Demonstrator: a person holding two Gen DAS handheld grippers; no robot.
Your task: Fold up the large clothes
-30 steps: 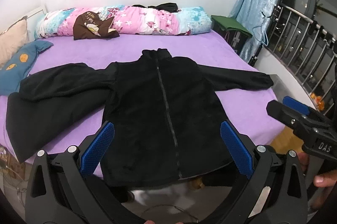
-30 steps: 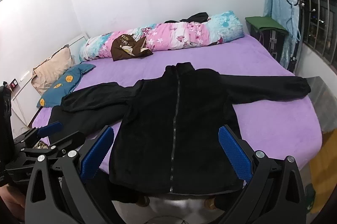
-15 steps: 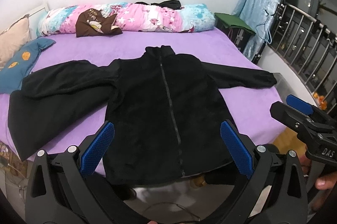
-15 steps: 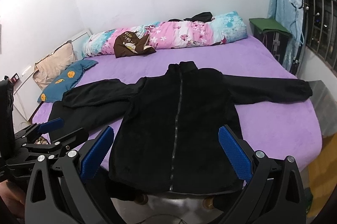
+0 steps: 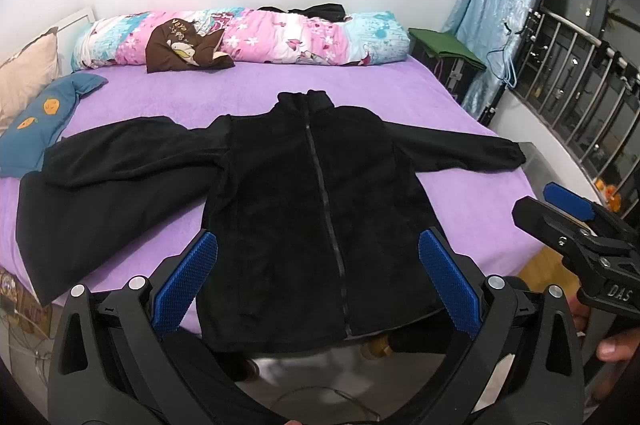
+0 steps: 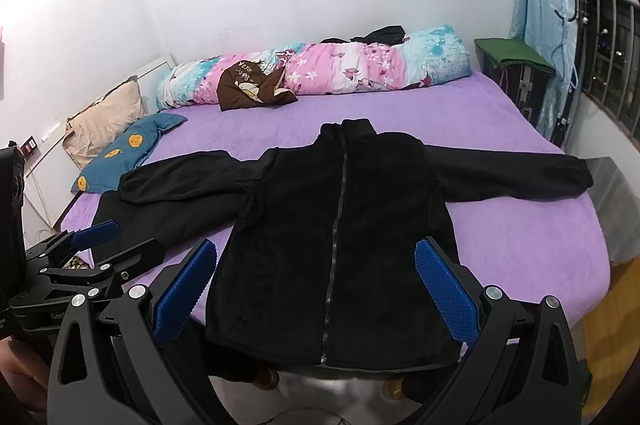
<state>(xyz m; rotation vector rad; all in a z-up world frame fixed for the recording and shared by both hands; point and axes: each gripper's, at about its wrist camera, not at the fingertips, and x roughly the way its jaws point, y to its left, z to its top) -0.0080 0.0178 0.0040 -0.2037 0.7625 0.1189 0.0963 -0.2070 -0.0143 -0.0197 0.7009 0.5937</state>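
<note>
Reaching: both grippers, left gripper (image 5: 316, 277) and right gripper (image 6: 314, 283), jaws apart, empty.
Jacket (image 5: 316, 209): flat; grasp its sleeve cuffs first.

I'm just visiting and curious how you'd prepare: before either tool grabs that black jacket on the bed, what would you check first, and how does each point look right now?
1. Black fleece jacket lies front up, zipped: ok.
2. Right sleeve stretched out flat on the purple bedsheet: ok.
3. Left sleeve free: not ok, it lies over another black garment.
4. Hem on the bed: not ok, it hangs over the near edge.
5. Left gripper fingers apart, nothing between them: ok.
6. Right gripper fingers apart, nothing between them: ok.
</note>
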